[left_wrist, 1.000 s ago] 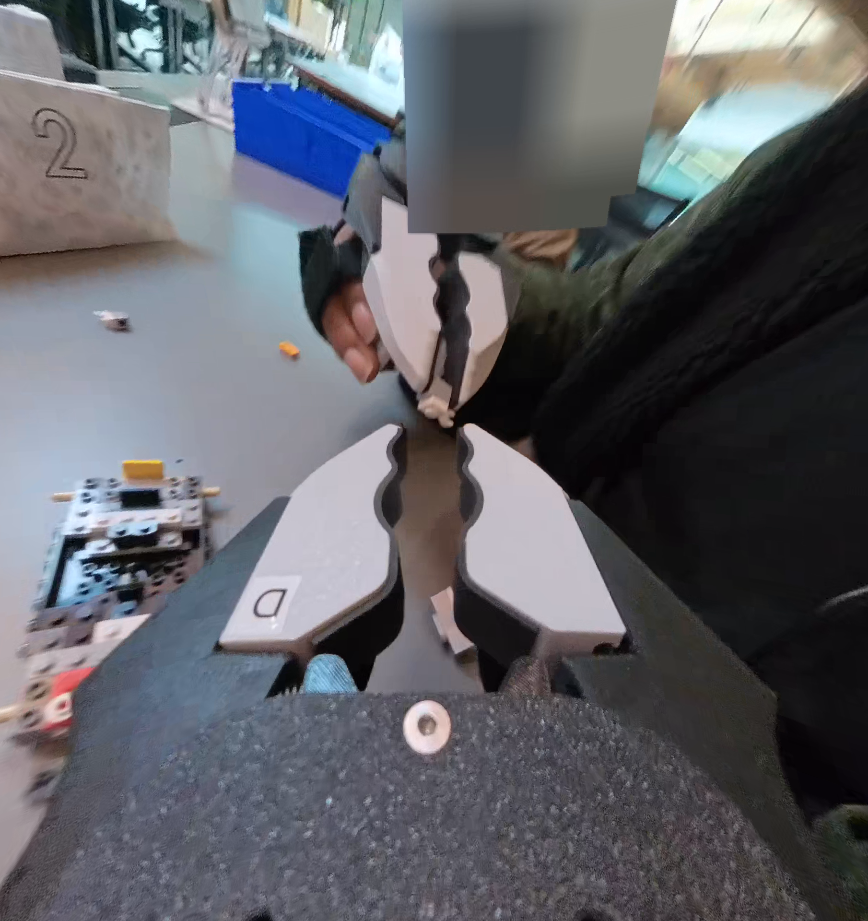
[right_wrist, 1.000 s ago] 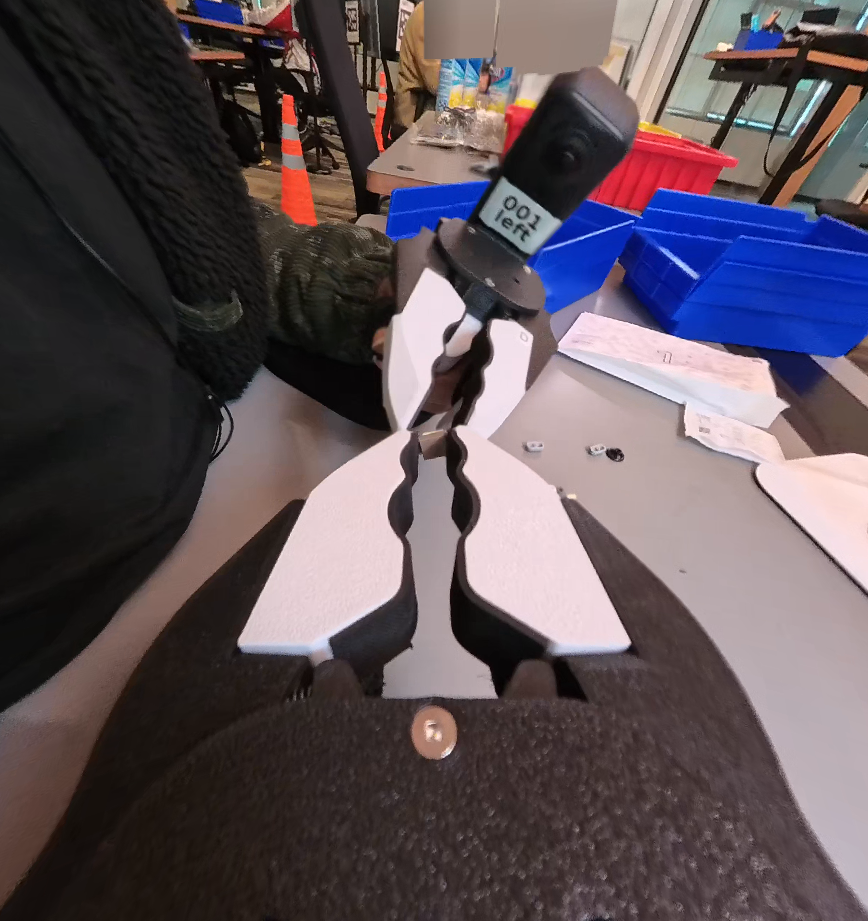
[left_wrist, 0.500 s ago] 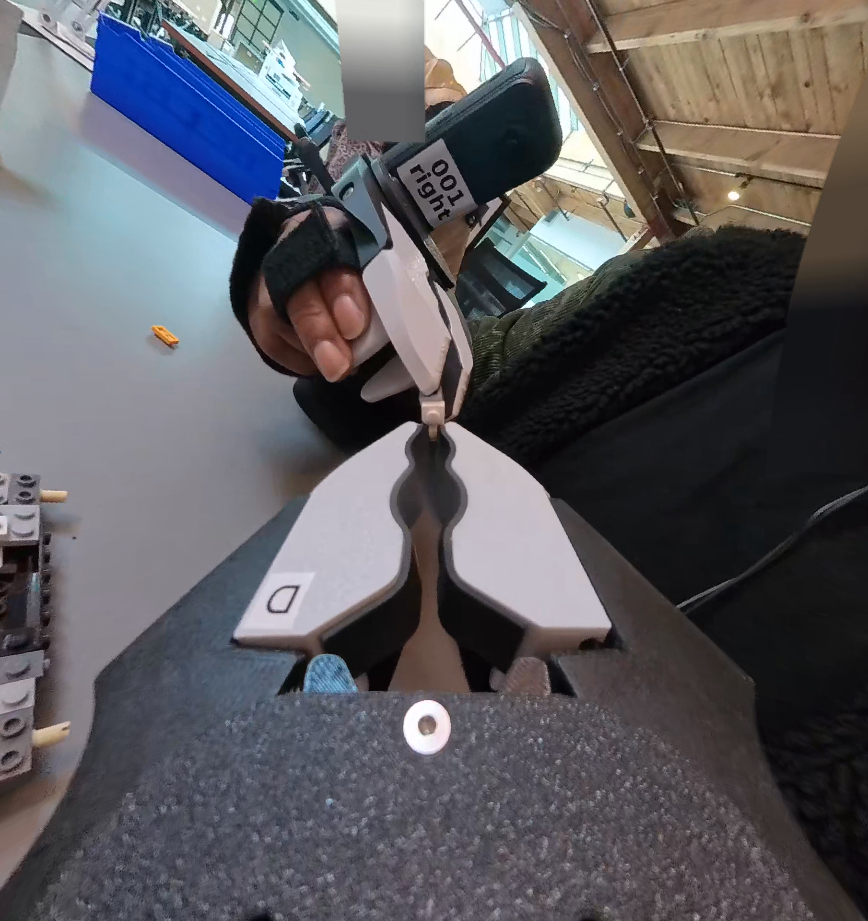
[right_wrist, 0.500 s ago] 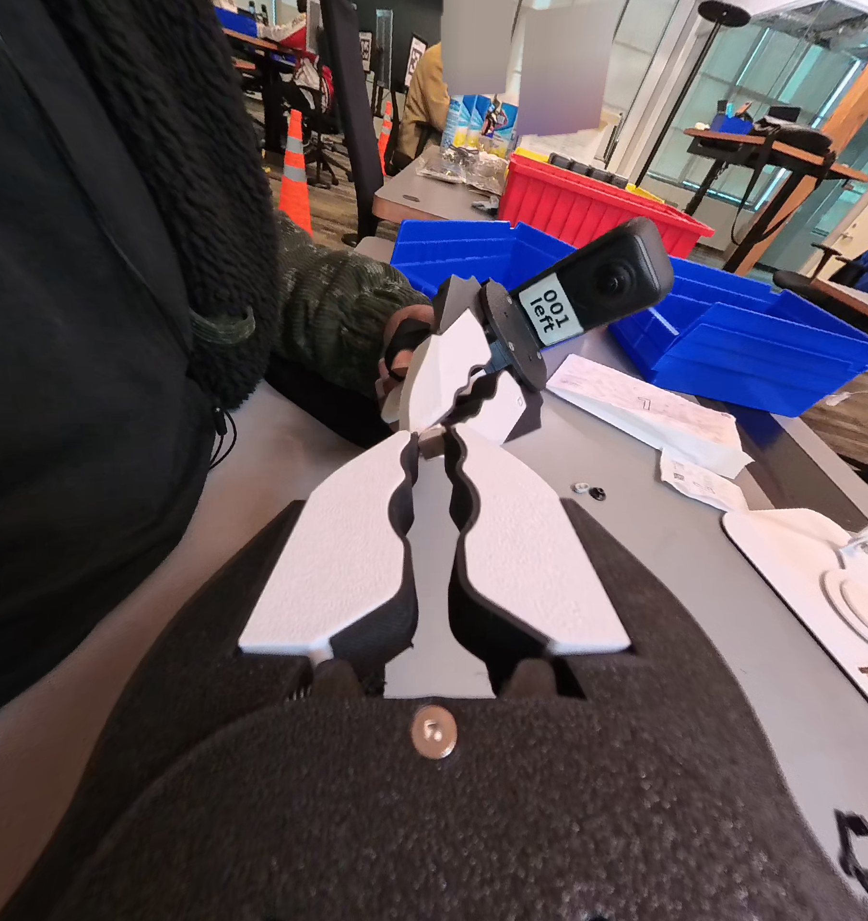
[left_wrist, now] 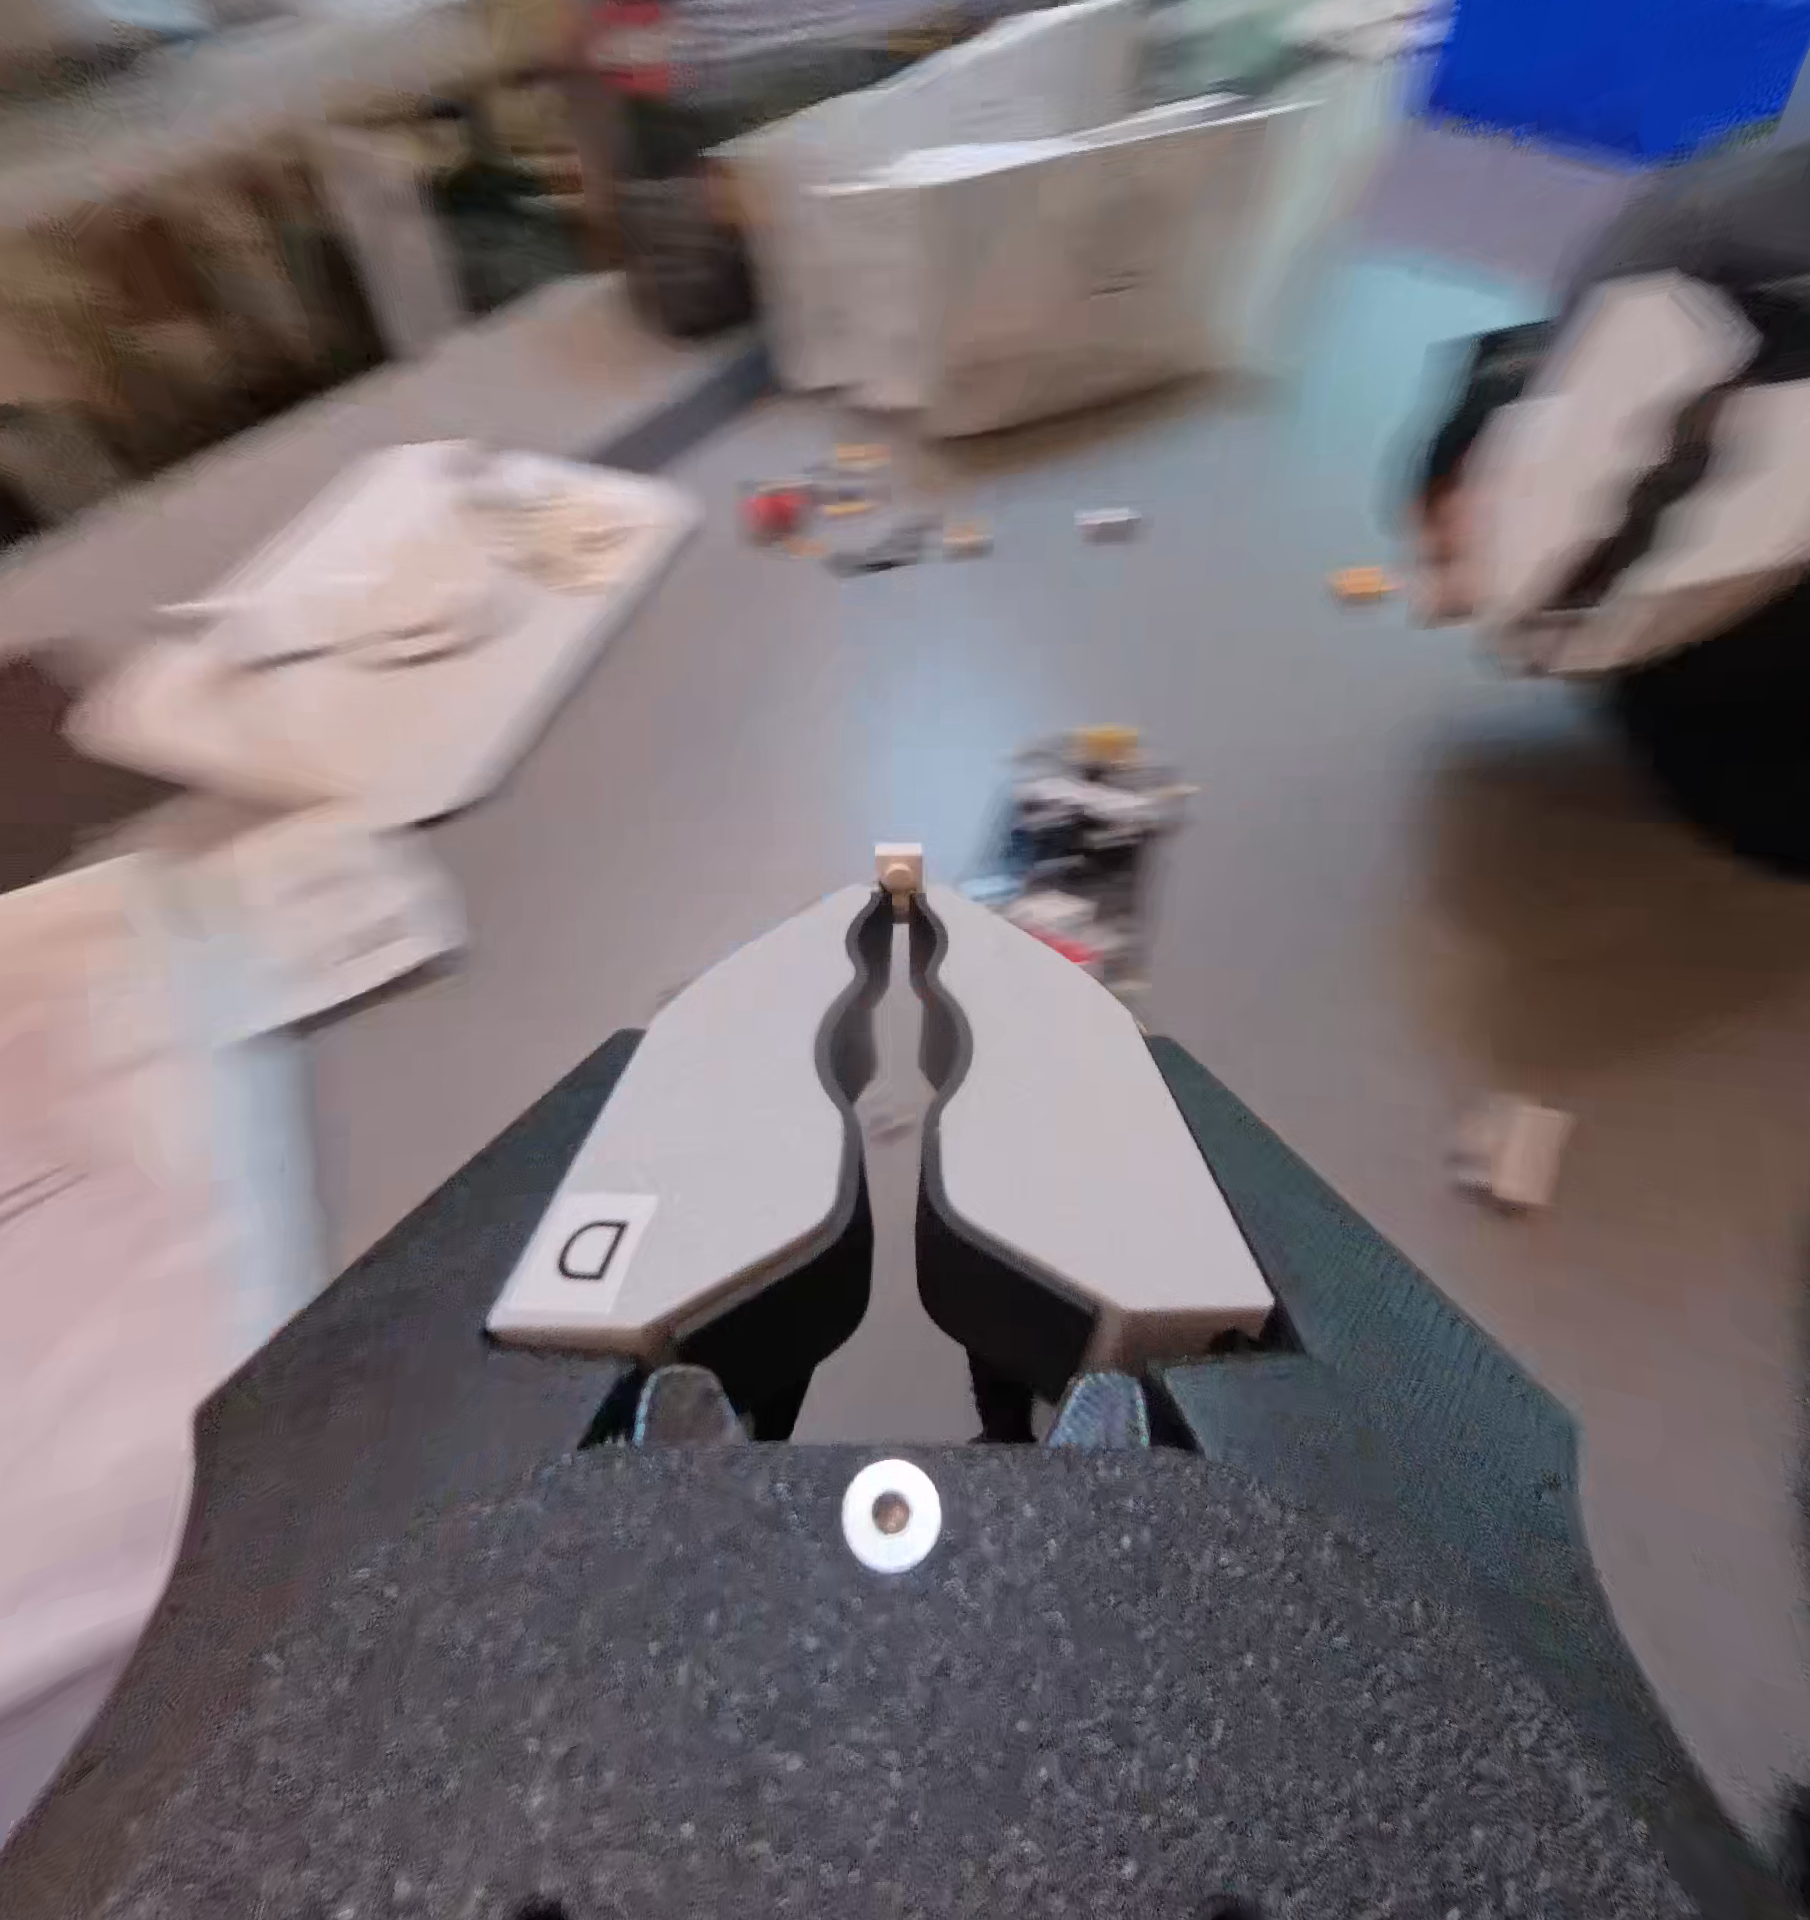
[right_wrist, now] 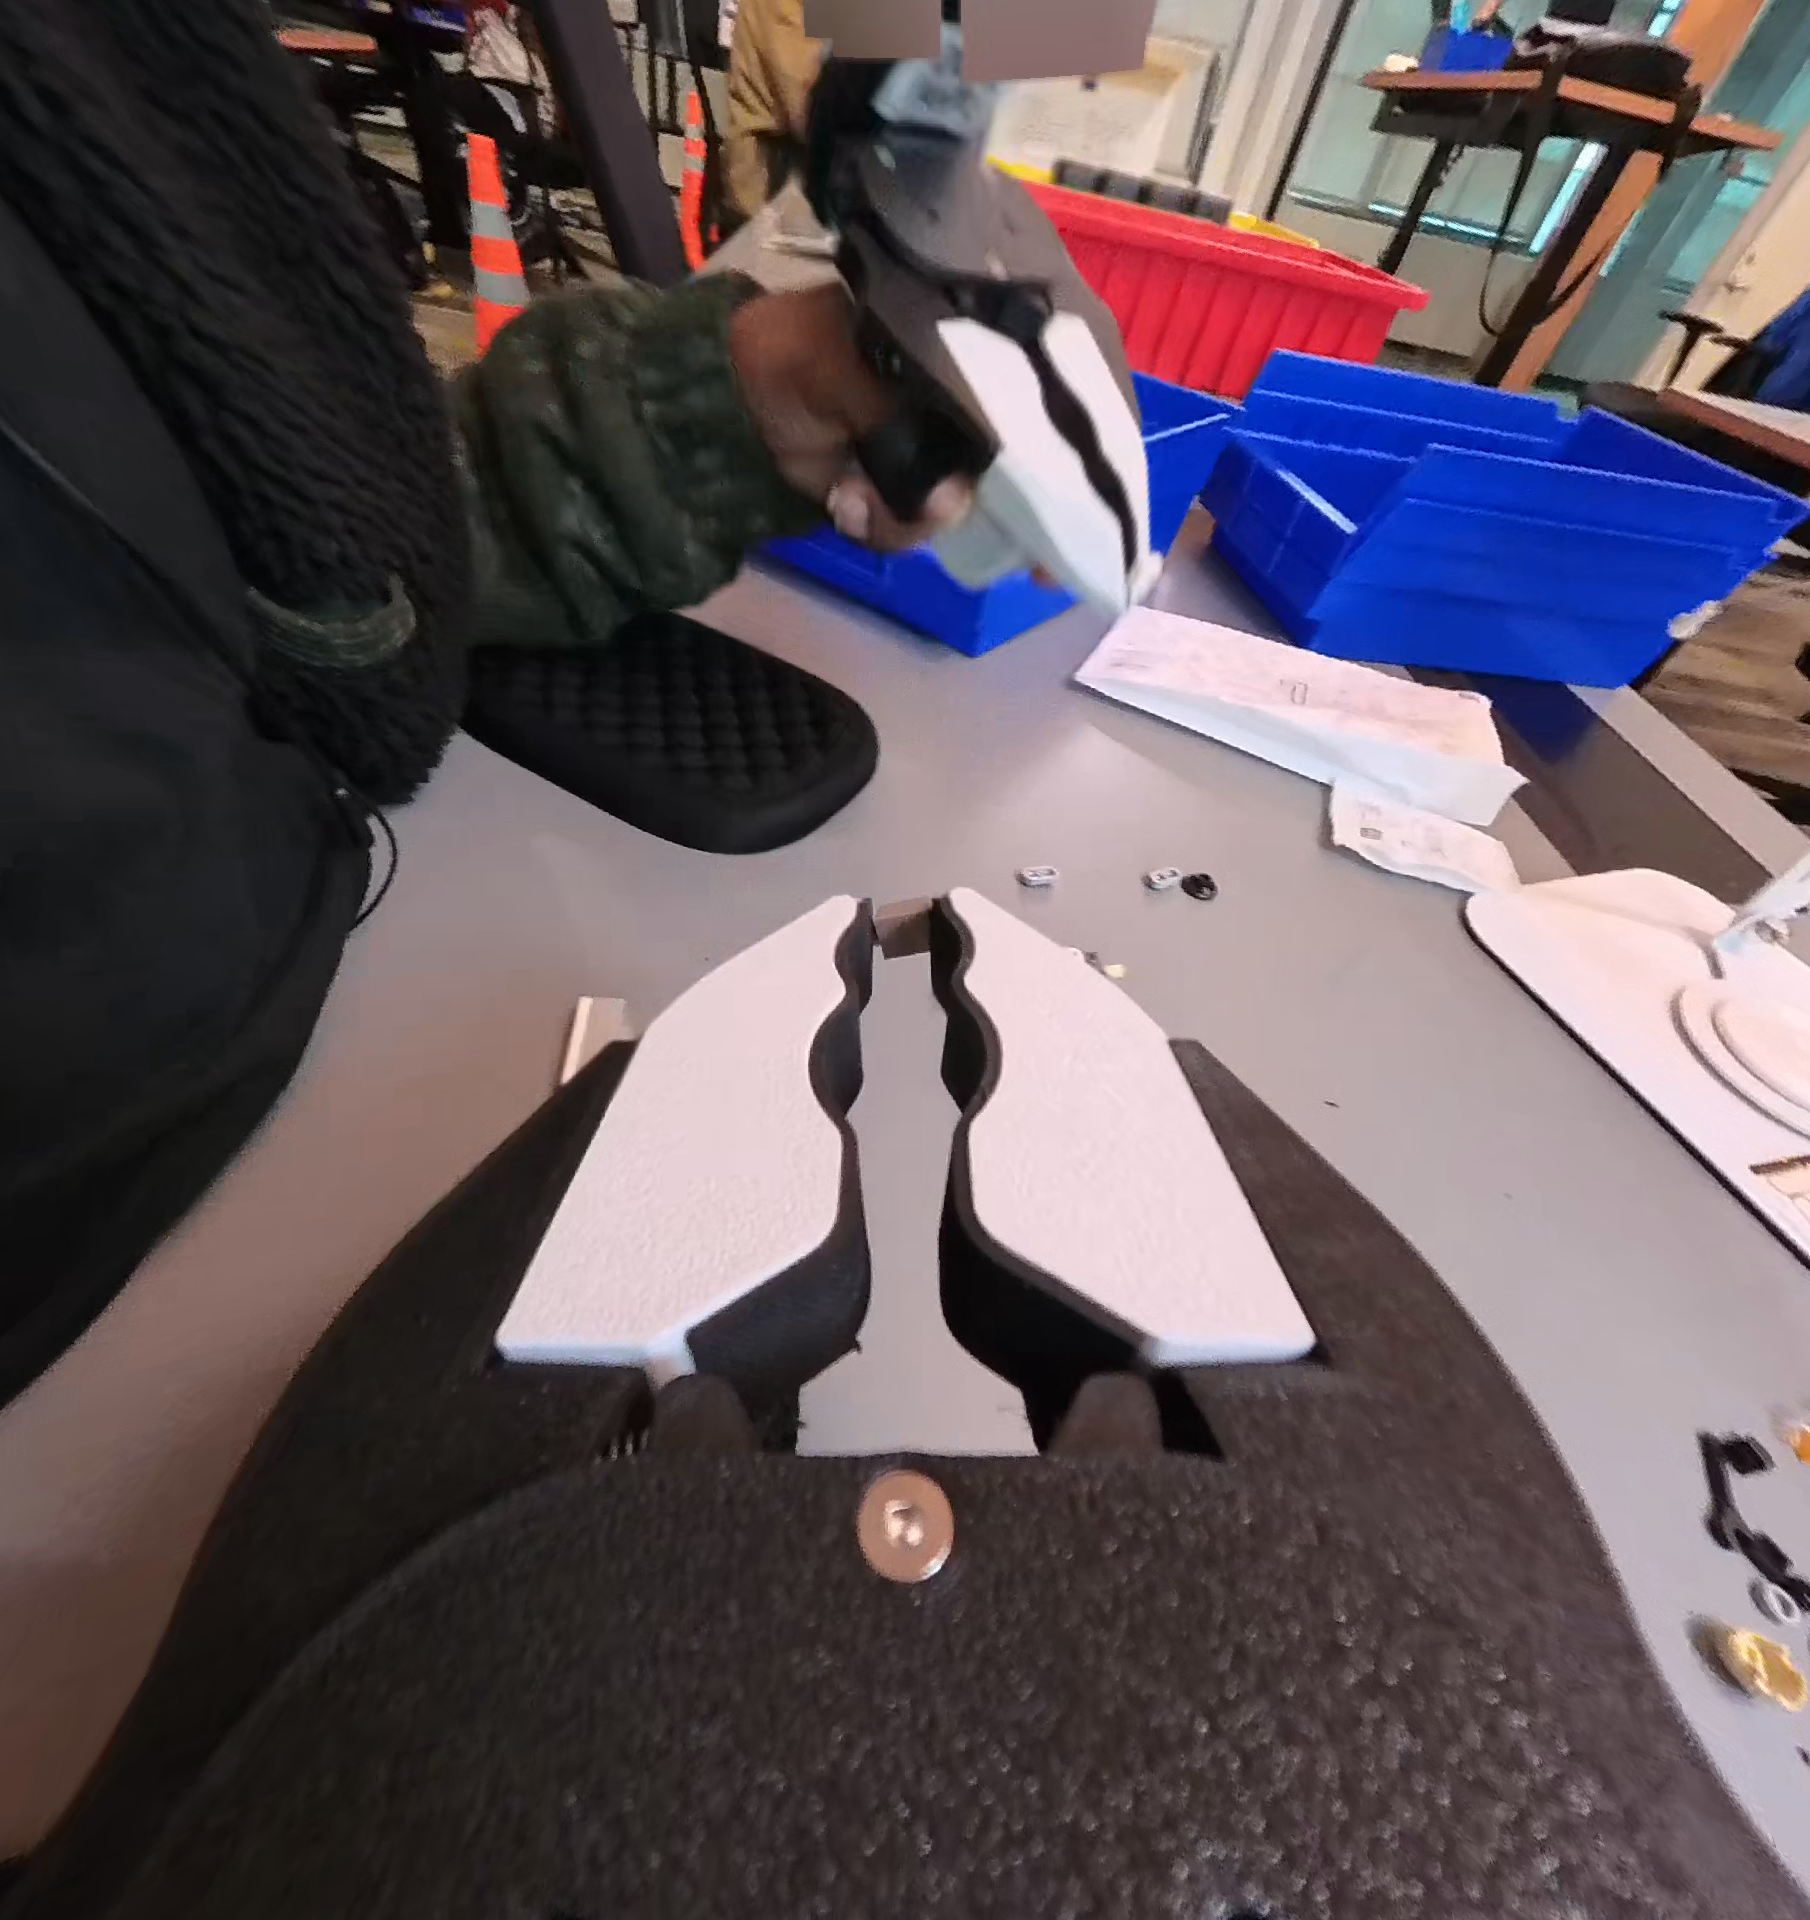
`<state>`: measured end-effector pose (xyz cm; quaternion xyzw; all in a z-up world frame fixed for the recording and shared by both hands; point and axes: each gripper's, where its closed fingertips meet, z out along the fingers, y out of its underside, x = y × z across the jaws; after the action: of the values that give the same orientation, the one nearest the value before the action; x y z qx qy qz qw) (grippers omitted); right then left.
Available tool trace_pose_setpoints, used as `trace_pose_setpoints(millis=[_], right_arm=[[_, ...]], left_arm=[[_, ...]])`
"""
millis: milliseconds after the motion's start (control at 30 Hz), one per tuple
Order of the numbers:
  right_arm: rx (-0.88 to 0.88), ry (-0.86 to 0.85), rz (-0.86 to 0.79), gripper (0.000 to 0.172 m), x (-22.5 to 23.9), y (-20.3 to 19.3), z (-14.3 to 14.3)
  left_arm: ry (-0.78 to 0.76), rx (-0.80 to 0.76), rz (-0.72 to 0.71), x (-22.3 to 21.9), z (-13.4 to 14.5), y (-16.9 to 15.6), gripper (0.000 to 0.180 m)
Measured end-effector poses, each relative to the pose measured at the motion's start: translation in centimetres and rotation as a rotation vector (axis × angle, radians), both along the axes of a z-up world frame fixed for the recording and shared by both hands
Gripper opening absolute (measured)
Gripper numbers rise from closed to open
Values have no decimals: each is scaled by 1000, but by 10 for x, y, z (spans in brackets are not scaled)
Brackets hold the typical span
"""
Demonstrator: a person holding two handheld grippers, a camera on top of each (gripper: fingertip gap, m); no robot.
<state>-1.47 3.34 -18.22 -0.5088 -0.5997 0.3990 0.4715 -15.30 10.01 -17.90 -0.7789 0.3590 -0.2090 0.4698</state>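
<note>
In the left wrist view my left gripper [left_wrist: 899, 902] is shut on a small tan piece with a round peg [left_wrist: 899, 864], which sticks out past the fingertips above the grey table [left_wrist: 672, 831]. A partly built brick model [left_wrist: 1088, 821] lies just beyond and to the right. My right gripper [left_wrist: 1566, 613] shows blurred at the upper right. In the right wrist view my right gripper [right_wrist: 903, 914] is shut on a small grey brick [right_wrist: 903, 928], low over the table. The left gripper [right_wrist: 1124, 582] shows raised farther off, its fingers closed; what it holds is too small to see there.
Blue bins [right_wrist: 1483, 530], a red bin [right_wrist: 1223, 281] and papers [right_wrist: 1296, 707] lie at the back. A black mesh pad [right_wrist: 672, 727], small loose parts [right_wrist: 1036, 878] and a white board [right_wrist: 1659, 997] are on the table. Loose bricks [left_wrist: 859, 520] and a white tray [left_wrist: 392, 613] lie farther off.
The grippers met tip to tip and my left closed on the tan piece at the right's tips. They have parted: the left swung away with the tan piece, the right keeps the grey brick.
</note>
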Motion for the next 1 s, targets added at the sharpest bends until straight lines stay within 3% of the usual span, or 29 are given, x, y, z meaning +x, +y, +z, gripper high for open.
trace_pose_setpoints(millis=[67,133,233,400,467,567,633,733,800,867,1000], right_arm=[[-7,3,-30,10,1,7,0],[-9,7,-61,10,3,13,0],[-18,6,-83,10,4,18,-2],[-21,-4,-93,11,2,20,-6],[-20,-6,-94,11,2,20,-7],[-11,-4,-102,11,1,21,-8],[6,2,-112,11,1,22,-6],[70,11,-125,11,-2,20,-2],[120,23,-123,10,-6,16,2],[167,37,-112,11,-10,10,6],[182,97,-69,11,-16,-5,17]], left_arm=[[155,90,355,-80,13,20,3],[213,96,647,-156,22,19,3],[226,-57,891,-232,2,4,3],[294,-286,956,-264,-46,-10,30],[318,-286,949,-263,-48,-9,41],[332,-145,949,-256,-23,-2,38],[267,-4,868,-229,6,5,32],[-86,60,430,-118,39,6,26],[-349,-22,48,-33,52,-15,25],[-504,-207,-226,29,45,-37,25],[-603,-533,-499,102,21,-71,24]])
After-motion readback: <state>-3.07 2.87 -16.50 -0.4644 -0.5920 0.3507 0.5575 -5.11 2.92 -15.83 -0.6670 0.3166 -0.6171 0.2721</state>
